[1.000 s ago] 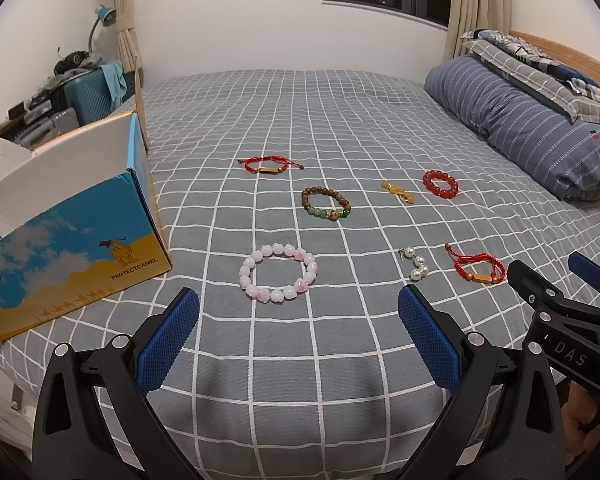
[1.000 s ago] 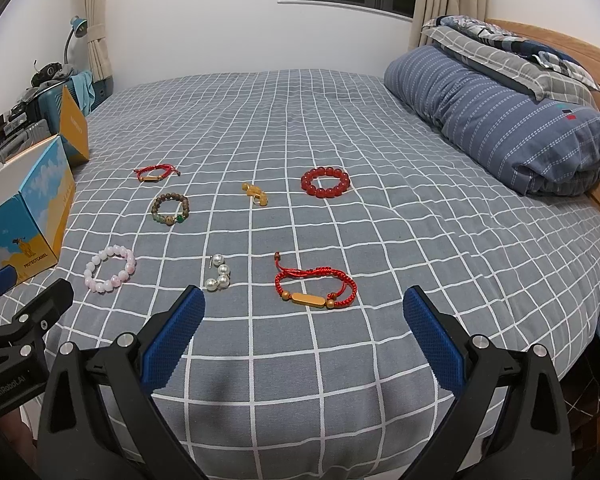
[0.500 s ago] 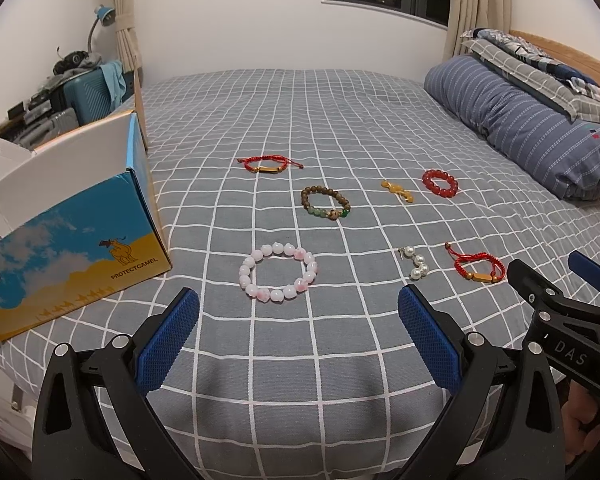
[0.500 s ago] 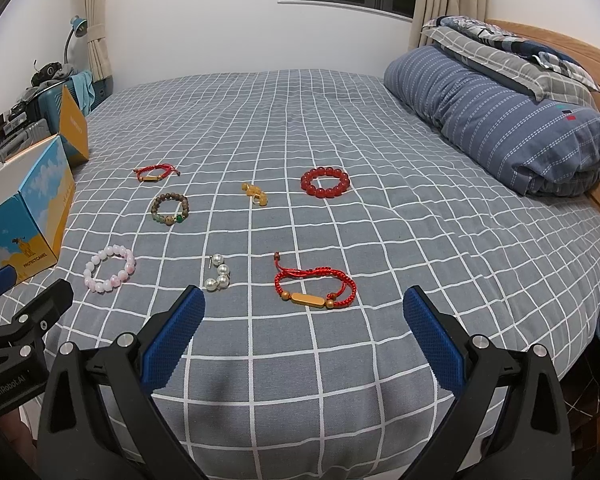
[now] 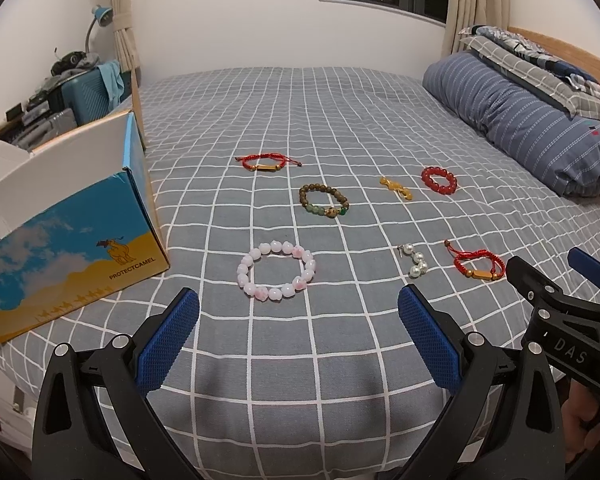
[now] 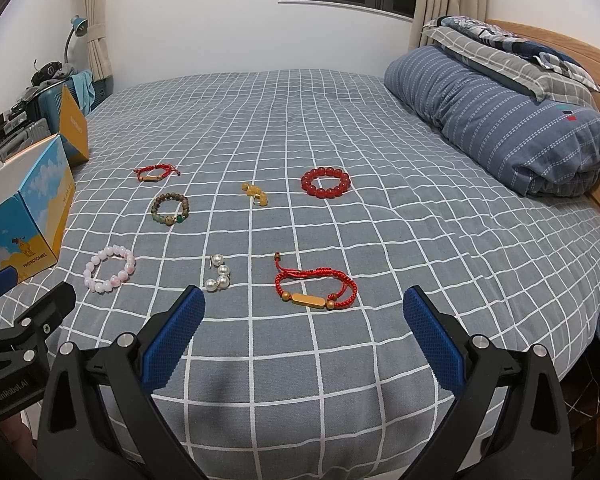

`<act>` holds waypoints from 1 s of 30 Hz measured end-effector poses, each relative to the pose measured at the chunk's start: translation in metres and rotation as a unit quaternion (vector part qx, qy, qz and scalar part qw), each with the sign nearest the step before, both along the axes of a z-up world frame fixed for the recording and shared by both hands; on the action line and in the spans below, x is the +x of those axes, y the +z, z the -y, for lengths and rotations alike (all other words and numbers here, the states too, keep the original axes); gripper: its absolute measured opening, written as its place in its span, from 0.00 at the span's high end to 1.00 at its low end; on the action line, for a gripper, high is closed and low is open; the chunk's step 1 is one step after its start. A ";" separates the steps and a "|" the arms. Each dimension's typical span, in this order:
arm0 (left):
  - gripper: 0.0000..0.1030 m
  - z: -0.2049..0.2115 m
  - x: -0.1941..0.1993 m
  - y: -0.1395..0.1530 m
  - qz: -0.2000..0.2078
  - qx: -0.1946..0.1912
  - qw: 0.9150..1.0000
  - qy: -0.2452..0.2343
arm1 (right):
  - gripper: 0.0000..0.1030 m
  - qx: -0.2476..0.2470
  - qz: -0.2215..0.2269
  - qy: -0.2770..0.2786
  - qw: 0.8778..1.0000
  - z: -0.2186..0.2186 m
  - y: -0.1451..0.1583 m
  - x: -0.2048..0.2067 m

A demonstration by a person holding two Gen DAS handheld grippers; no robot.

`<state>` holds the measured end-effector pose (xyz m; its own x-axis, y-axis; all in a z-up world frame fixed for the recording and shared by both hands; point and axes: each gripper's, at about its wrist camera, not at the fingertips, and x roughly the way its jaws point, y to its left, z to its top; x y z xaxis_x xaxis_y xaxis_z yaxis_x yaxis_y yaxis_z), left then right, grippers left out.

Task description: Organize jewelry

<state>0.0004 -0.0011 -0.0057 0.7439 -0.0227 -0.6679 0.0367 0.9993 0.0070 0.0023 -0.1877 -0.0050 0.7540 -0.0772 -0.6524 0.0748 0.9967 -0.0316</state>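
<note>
Several pieces of jewelry lie on the grey checked bed (image 5: 340,112). A pink bead bracelet (image 5: 276,275) lies just ahead of my open, empty left gripper (image 5: 298,336). A red cord bracelet with a gold bar (image 6: 315,285) lies just ahead of my open, empty right gripper (image 6: 303,332). White pearls (image 6: 218,273), a brown-green bead bracelet (image 5: 324,201), a second red cord bracelet (image 5: 266,162), a small gold piece (image 5: 397,188) and a red bead bracelet (image 6: 325,182) lie further out.
An open blue and yellow cardboard box (image 5: 66,240) stands at the bed's left edge. A rolled blue striped duvet (image 6: 500,120) and pillows lie at the right by the wooden headboard. Suitcases and clutter stand beyond the box.
</note>
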 end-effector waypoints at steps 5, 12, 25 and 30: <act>0.06 0.000 0.000 0.000 0.000 0.000 1.000 -0.001 | 0.07 0.000 0.000 0.001 1.000 0.000 0.000 0.001; 0.06 0.001 0.000 0.000 -0.001 0.000 1.000 -0.001 | 0.07 0.000 0.000 0.000 1.000 0.000 0.000 0.001; 0.06 0.002 0.000 0.001 -0.001 0.001 1.000 -0.002 | 0.07 0.000 0.000 0.000 1.000 0.000 0.000 0.001; 0.06 0.002 0.000 0.001 -0.002 0.001 1.000 -0.001 | 0.07 0.000 0.000 0.000 1.000 0.000 0.001 0.001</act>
